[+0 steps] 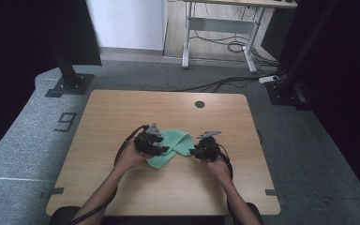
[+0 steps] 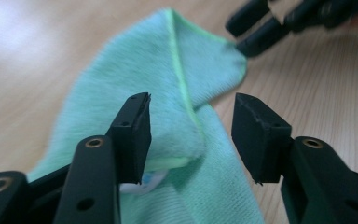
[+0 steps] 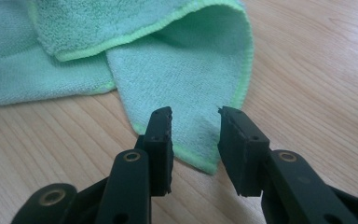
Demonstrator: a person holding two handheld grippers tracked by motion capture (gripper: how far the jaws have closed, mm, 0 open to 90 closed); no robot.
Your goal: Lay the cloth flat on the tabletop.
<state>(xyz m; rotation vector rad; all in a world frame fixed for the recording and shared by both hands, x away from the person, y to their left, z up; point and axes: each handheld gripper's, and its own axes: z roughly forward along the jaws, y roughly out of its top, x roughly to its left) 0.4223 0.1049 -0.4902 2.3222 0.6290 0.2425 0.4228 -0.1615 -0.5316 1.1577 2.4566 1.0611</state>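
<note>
A green microfibre cloth [image 1: 177,142] lies loosely folded on the wooden table [image 1: 122,112], its folds overlapping near the middle. My left gripper [image 1: 163,146] hovers over the cloth's left part; in the left gripper view its jaws stand apart above a folded edge of the cloth [image 2: 177,79], pads clear of it, so the left gripper [image 2: 191,135] is open. A white tag [image 2: 142,184] peeks out under that fold. My right gripper [image 1: 193,151] sits at the cloth's right end. The right gripper [image 3: 196,140] is open, its jaws straddling a hemmed corner of the cloth [image 3: 191,84] without pinching it.
A round cable hole [image 1: 199,104] sits near the table's far edge. Black stand bases [image 1: 70,84] rest on the grey carpet at the far left and far right. A white desk frame [image 1: 220,28] and cables lie beyond. Bare wood surrounds the cloth.
</note>
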